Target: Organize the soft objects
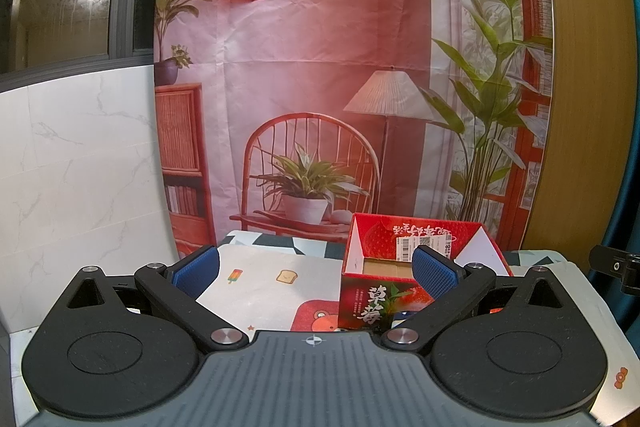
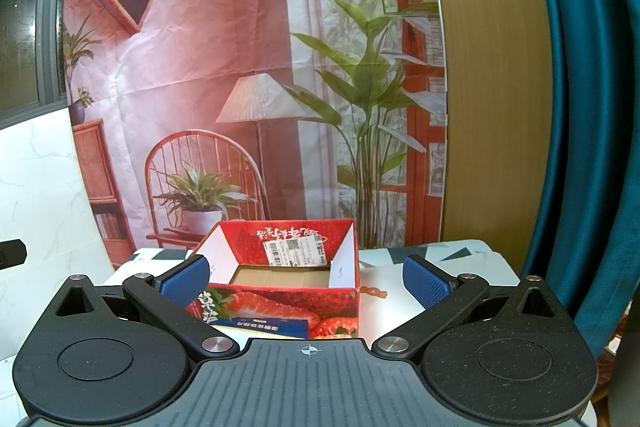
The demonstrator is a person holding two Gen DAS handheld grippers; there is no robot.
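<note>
An open red strawberry-print cardboard box [image 1: 372,303] stands on the table, its flaps up and its brown bottom bare. In the left wrist view it sits right of centre, partly behind the right blue pad. My left gripper [image 1: 316,269] is open with nothing between its fingers. In the right wrist view the same box [image 2: 280,303] lies straight ahead between the pads, and a blue packet [image 2: 264,327] leans at its front. My right gripper [image 2: 306,281] is open and holds nothing. No soft object shows in either view.
A cartoon-print cloth [image 1: 256,279] covers the table. A printed room backdrop [image 1: 320,67] hangs behind it, with a marble wall panel [image 1: 80,167] on the left. A wooden panel [image 2: 488,87] and a teal curtain [image 2: 580,107] stand to the right.
</note>
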